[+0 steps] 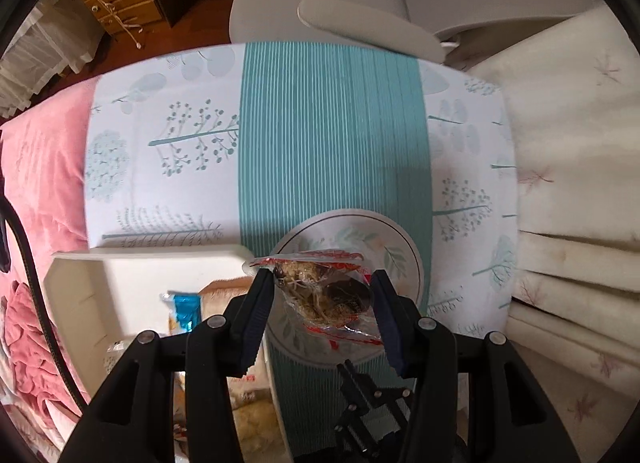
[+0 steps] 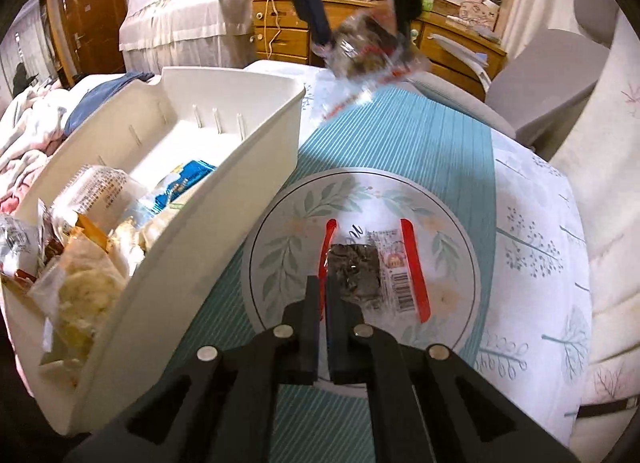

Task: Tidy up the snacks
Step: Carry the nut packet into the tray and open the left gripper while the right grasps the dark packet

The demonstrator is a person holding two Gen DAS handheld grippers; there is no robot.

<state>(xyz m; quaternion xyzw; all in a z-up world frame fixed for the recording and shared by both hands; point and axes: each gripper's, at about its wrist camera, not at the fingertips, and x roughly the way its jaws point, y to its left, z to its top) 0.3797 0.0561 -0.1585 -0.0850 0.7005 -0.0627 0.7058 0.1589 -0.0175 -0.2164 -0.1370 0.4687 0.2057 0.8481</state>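
My left gripper (image 1: 323, 287) is shut on a clear, red-trimmed snack packet (image 1: 326, 297) with dark and stringy contents, held in the air above the floral plate (image 1: 404, 259). The same gripper (image 2: 360, 29) and packet (image 2: 368, 49) show at the top of the right wrist view. My right gripper (image 2: 323, 287) is shut, its tips at the left red edge of a second clear packet (image 2: 372, 275) lying flat on the plate (image 2: 280, 247). Whether it pinches that edge I cannot tell. A white bin (image 2: 224, 183) to the left holds several snacks.
The table wears a teal-striped, tree-print cloth (image 1: 332, 135). A grey chair (image 1: 332, 11) stands behind it, cream curtain fabric (image 1: 576, 167) to the right, pink bedding (image 1: 44, 167) to the left. The white bin (image 1: 160, 255) sits left of the plate. Wooden drawers (image 2: 280, 39) stand at the back.
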